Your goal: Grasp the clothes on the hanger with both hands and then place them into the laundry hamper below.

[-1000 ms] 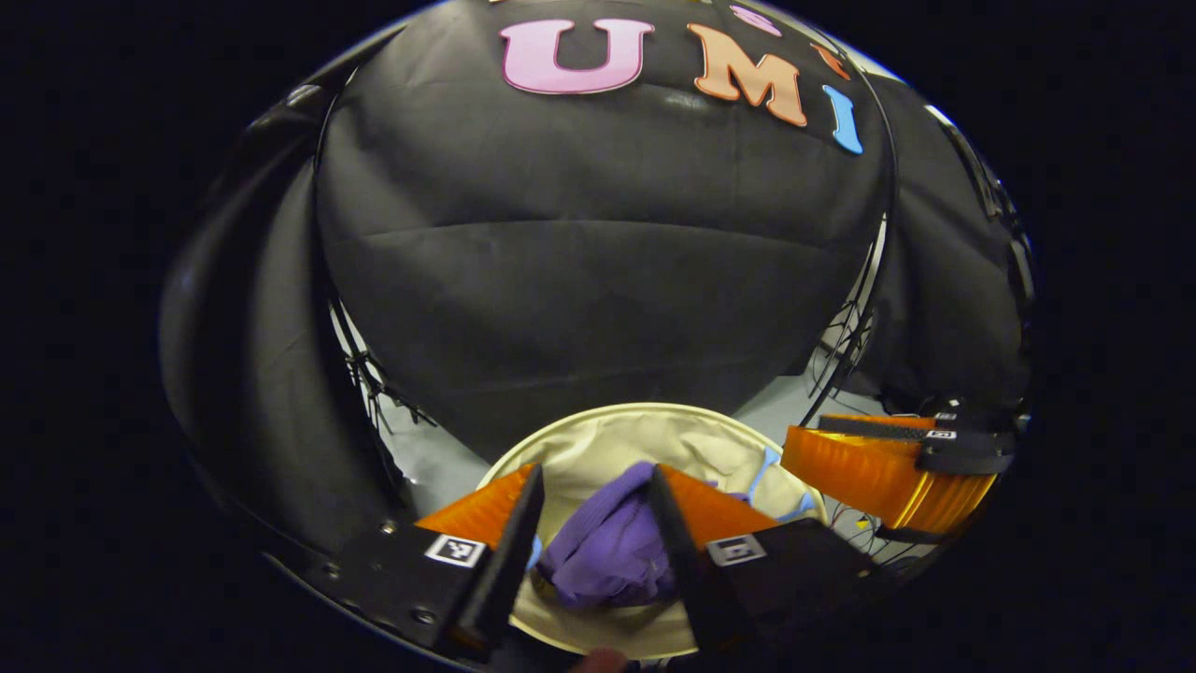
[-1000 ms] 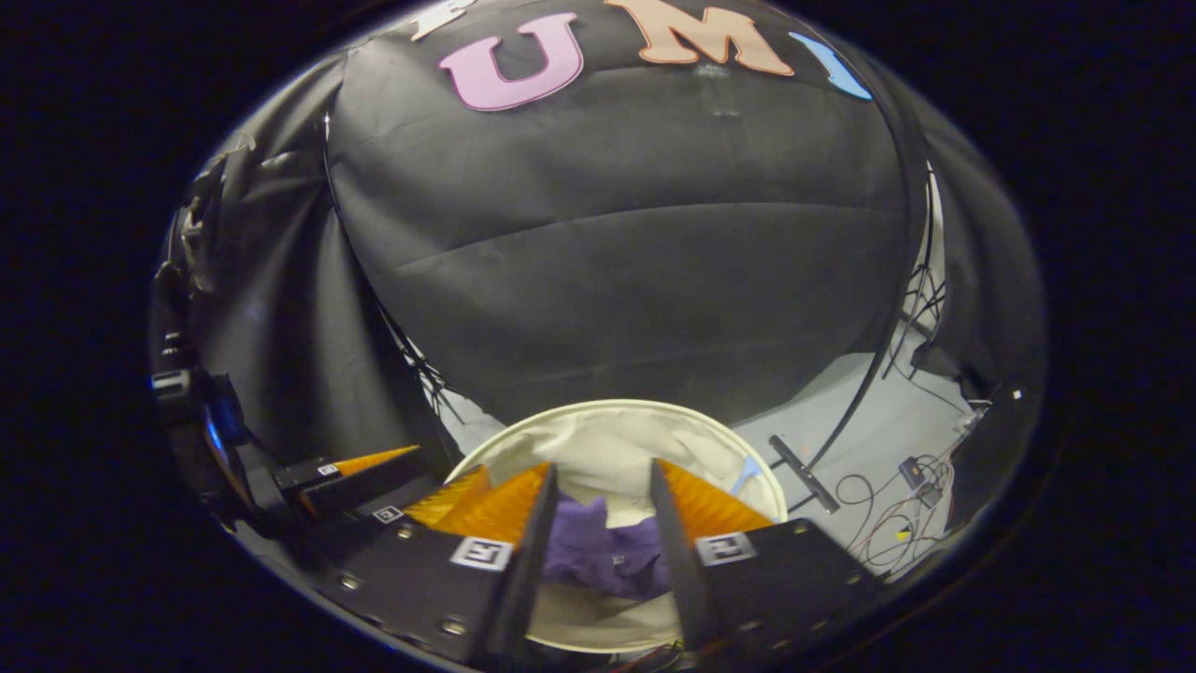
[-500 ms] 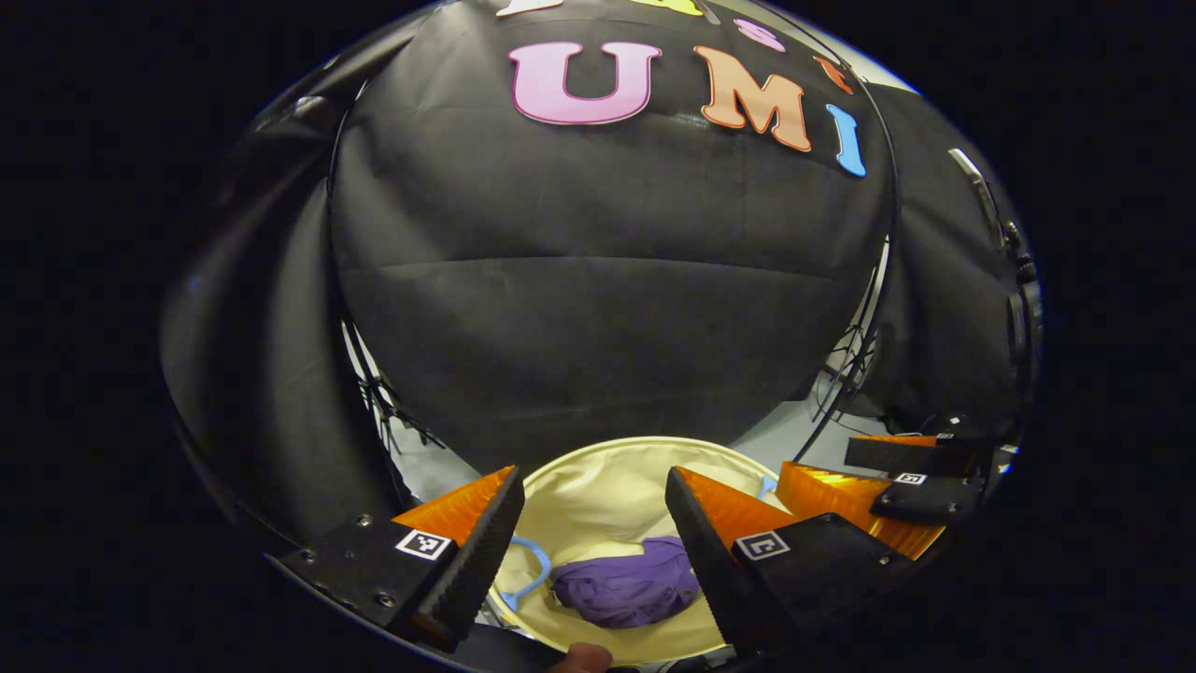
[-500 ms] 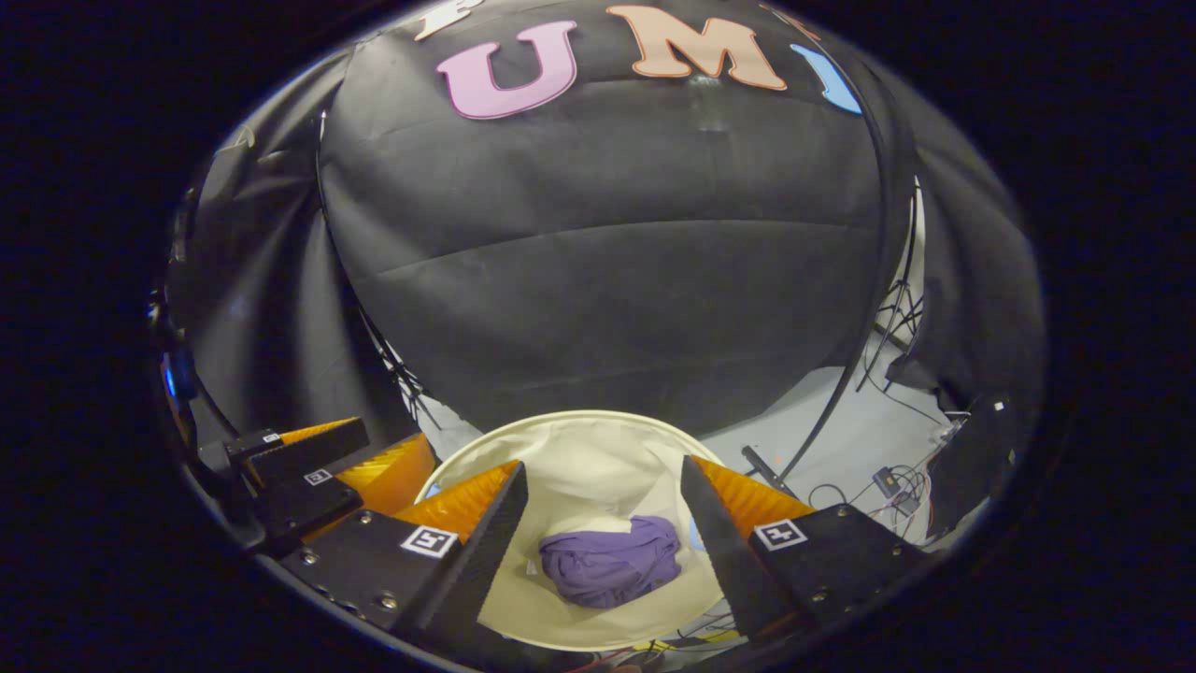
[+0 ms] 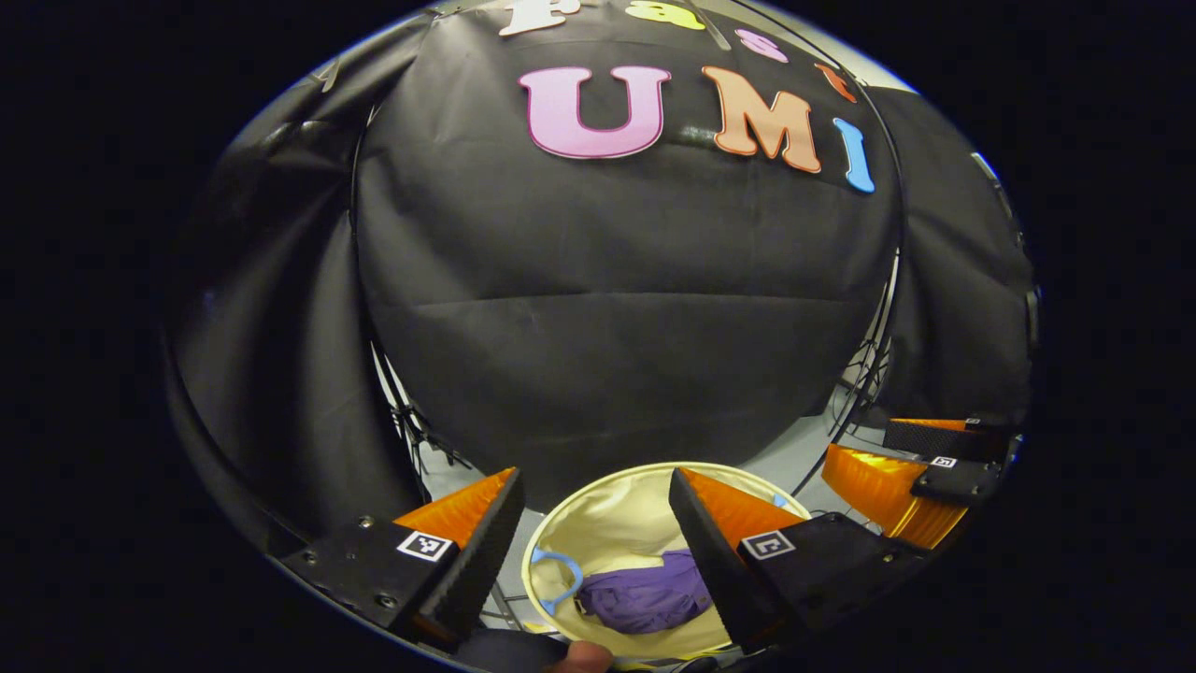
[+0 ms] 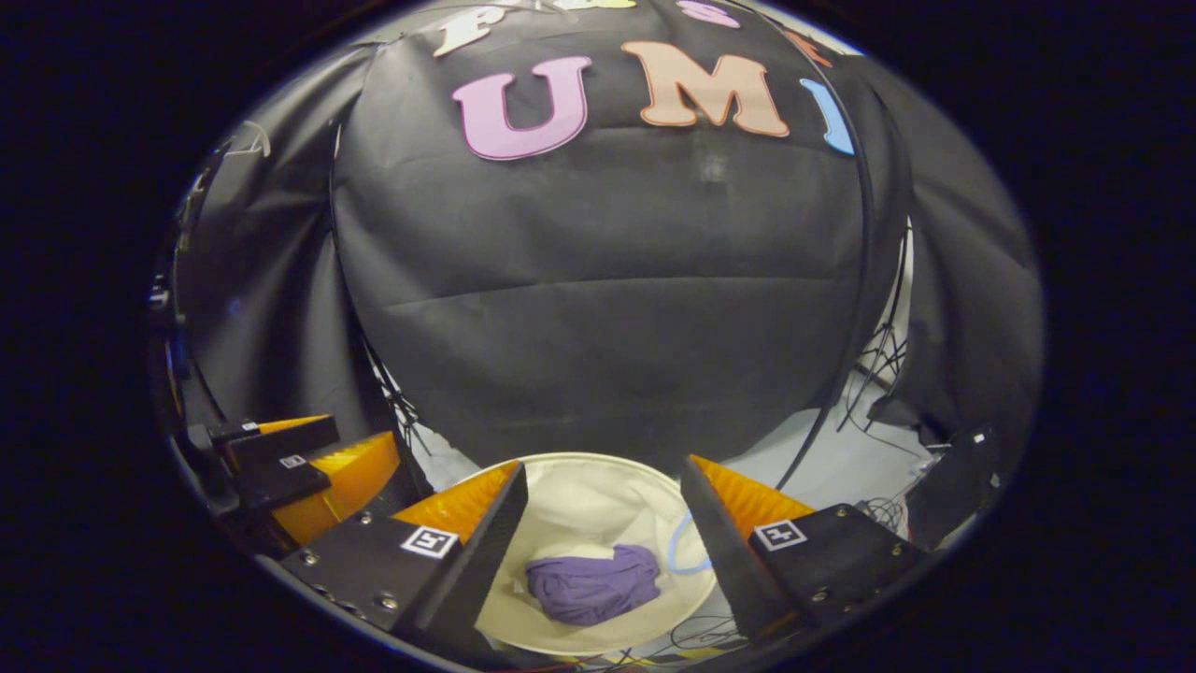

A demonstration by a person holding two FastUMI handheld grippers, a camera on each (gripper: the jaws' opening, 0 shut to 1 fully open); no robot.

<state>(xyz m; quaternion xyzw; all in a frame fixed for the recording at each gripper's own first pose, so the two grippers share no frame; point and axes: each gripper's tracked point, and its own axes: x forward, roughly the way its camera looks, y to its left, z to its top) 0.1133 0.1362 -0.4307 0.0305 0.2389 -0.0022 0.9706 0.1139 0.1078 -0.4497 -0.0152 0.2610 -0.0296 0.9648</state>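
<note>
Fingers of the left gripper (image 5: 590, 551) stand wide apart and hold nothing. The right gripper (image 6: 603, 551) is the same, spread wide and empty. Each one also shows off to the side of the other: the right gripper sits far to the right in the left gripper view, and the left gripper sits far to the left in the right gripper view.

Straight below the gap of each gripper is the round cream laundry hamper (image 5: 598, 505). The purple clothes (image 5: 647, 598) lie in a soft heap on its bottom, well apart from both grippers. A light blue hanger (image 5: 559, 579) lies in the hamper too, just beside the clothes. Beyond the hamper is a pale floor with some thin cables (image 6: 883, 509).

The step in hand looks like the last one, letting go. The clothes seem to be where they should be. The next move likely only needs both grippers lifted up and away, without catching the hamper rim.
</note>
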